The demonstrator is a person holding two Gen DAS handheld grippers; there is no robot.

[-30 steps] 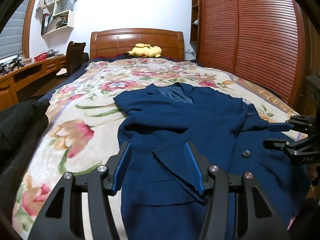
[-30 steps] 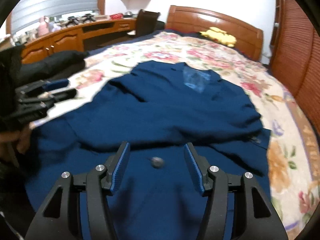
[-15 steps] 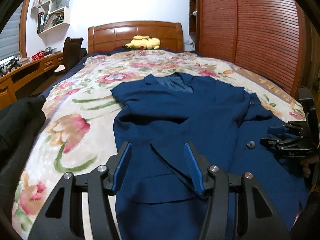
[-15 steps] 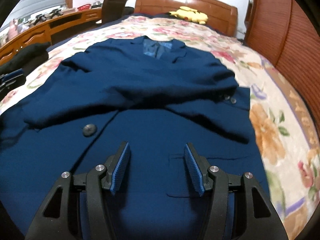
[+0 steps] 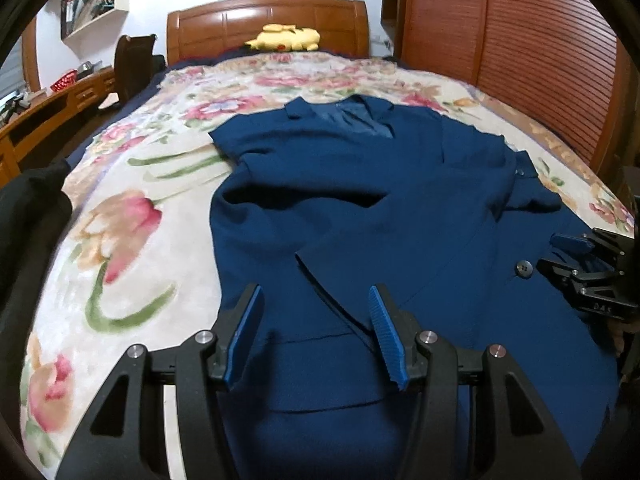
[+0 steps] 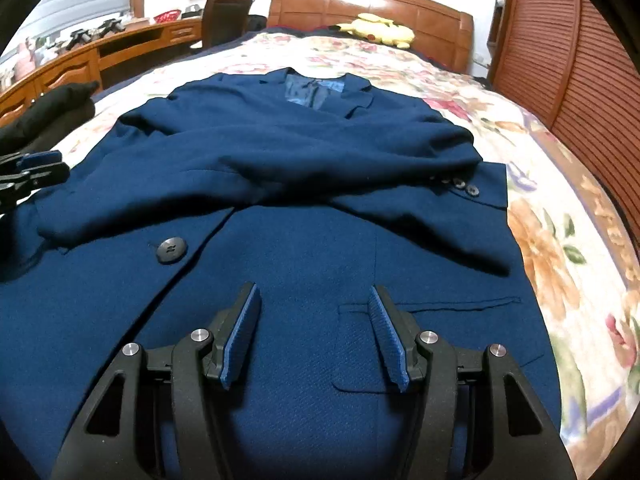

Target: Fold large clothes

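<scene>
A navy blue jacket (image 5: 360, 208) lies face up on the flowered bedspread (image 5: 132, 216), collar toward the headboard, both sleeves folded across its chest (image 6: 304, 160). My left gripper (image 5: 315, 300) hovers open over the jacket's lower left part, with nothing between its blue pads. My right gripper (image 6: 313, 296) hovers open just above the lower right front, beside the flap pocket (image 6: 432, 308). A large dark button (image 6: 172, 250) sits left of it. Each gripper shows in the other's view: the right gripper (image 5: 550, 252) by the button, the left gripper (image 6: 60, 165) at the jacket's left edge.
A yellow plush toy (image 5: 286, 38) lies against the wooden headboard (image 5: 264, 16). A black garment (image 6: 48, 112) is heaped at the bed's left side. A wooden desk (image 6: 100, 52) and a chair (image 6: 224, 16) stand beyond it. A slatted wooden wardrobe (image 5: 520, 52) runs along the right.
Both grippers have sunk toward the jacket's lower part and tipped downward. The right gripper's view has shifted from the button to the pocket. Both stay open the same width.
</scene>
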